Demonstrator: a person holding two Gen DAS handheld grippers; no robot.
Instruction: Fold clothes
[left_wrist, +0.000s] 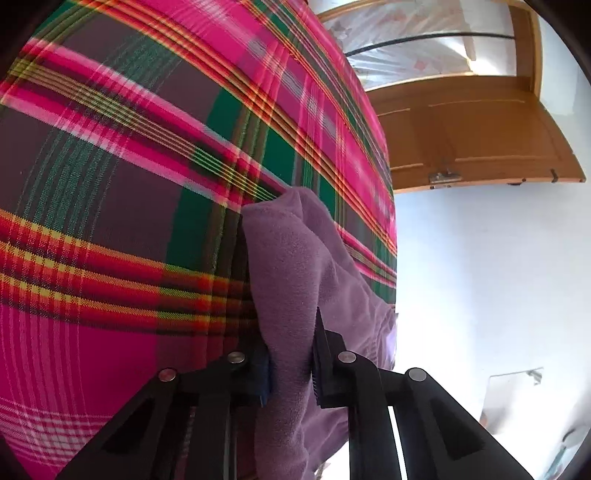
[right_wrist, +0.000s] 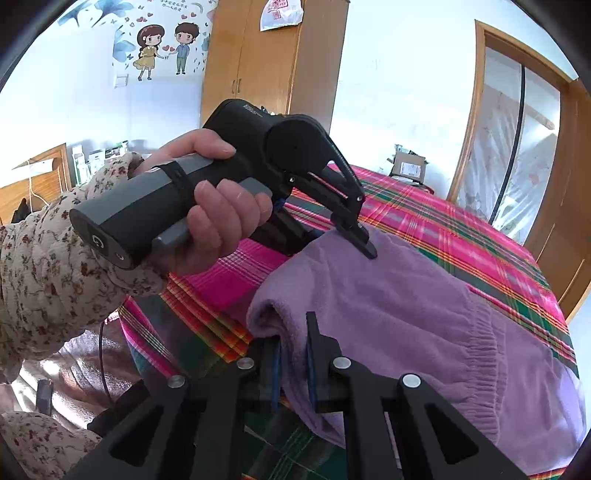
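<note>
**Both jaws pinching the sweater's near fold**

We are holding the left gripper at the far left end of the purple sweater, its jaws closed on a pleat of fleece. Moving right, we are clamping the right gripper on the rolled near corner. The sweater is lying on the plaid bed, stretching rightward from both jaws, so the fold looks set to travel that way.
</note>
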